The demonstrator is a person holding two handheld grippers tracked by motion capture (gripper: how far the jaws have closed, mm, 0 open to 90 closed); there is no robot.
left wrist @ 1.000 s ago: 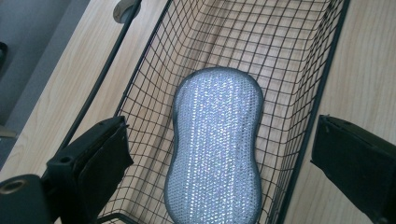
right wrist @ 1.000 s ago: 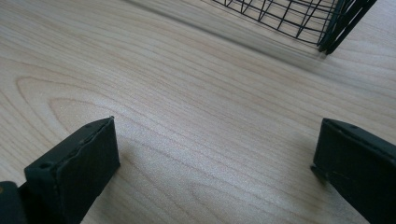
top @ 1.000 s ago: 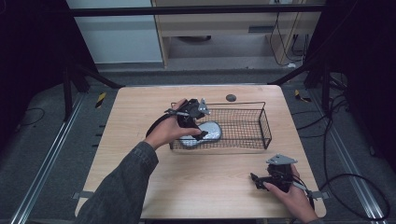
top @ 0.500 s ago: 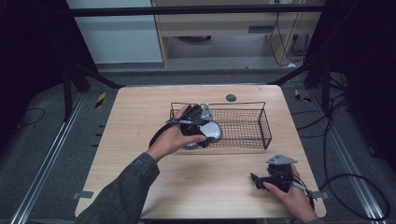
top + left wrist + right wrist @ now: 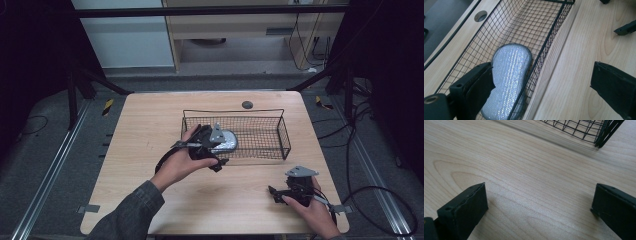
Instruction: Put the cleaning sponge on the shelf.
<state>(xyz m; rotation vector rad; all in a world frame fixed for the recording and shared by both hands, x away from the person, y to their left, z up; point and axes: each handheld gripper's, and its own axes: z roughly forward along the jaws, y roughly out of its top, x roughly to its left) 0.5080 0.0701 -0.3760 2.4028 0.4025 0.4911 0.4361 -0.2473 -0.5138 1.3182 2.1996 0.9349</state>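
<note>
The sponge is silver-grey with a glittery woven sheen and a dark grey edge. The basket is black wire mesh in small squares. The table is pale wood with wavy grain. Both grippers' jaws are matte black.

Wooden table, round hole (far edge), metal rails
</note>
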